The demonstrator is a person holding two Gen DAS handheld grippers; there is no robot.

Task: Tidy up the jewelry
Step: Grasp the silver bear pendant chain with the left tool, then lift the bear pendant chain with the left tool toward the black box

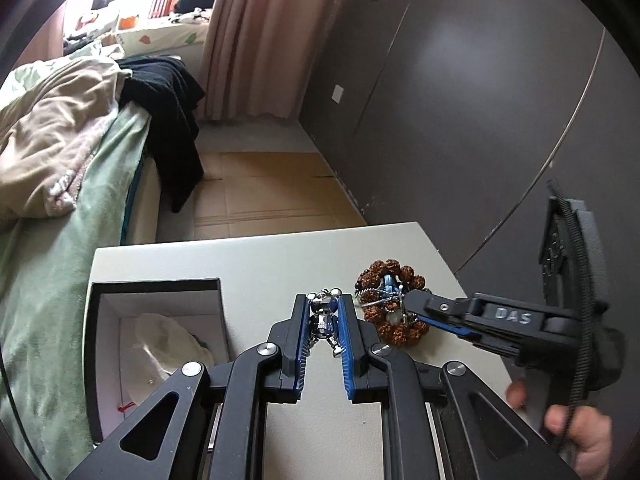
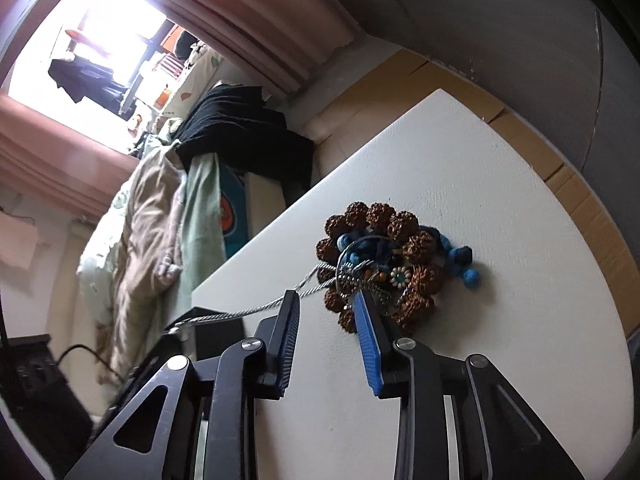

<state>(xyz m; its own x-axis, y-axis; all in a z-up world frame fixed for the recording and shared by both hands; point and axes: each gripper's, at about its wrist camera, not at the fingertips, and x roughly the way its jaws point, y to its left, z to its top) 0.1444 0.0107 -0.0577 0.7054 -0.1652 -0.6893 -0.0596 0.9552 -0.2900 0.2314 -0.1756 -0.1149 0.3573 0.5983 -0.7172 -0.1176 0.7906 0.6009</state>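
Observation:
My left gripper (image 1: 325, 304) is shut on a small silver and blue bear pendant (image 1: 325, 314), held just above the white table (image 1: 256, 264). A twisted silver chain (image 2: 256, 310) runs from it to the jewelry pile. The pile is a brown seed-bead bracelet (image 2: 384, 220) with blue beads (image 2: 460, 258) and a silver ring with a flower charm (image 2: 398, 278); it also shows in the left wrist view (image 1: 390, 280). My right gripper (image 2: 326, 298) is open, its right finger resting on the pile's near edge.
An open black box (image 1: 154, 286) with white lining and a white pouch (image 1: 164, 340) stands on the table's left. A bed with green and beige covers (image 1: 60, 168) lies left of the table. A grey wall (image 1: 460, 100) runs along the right, over a cardboard-covered floor (image 1: 264, 196).

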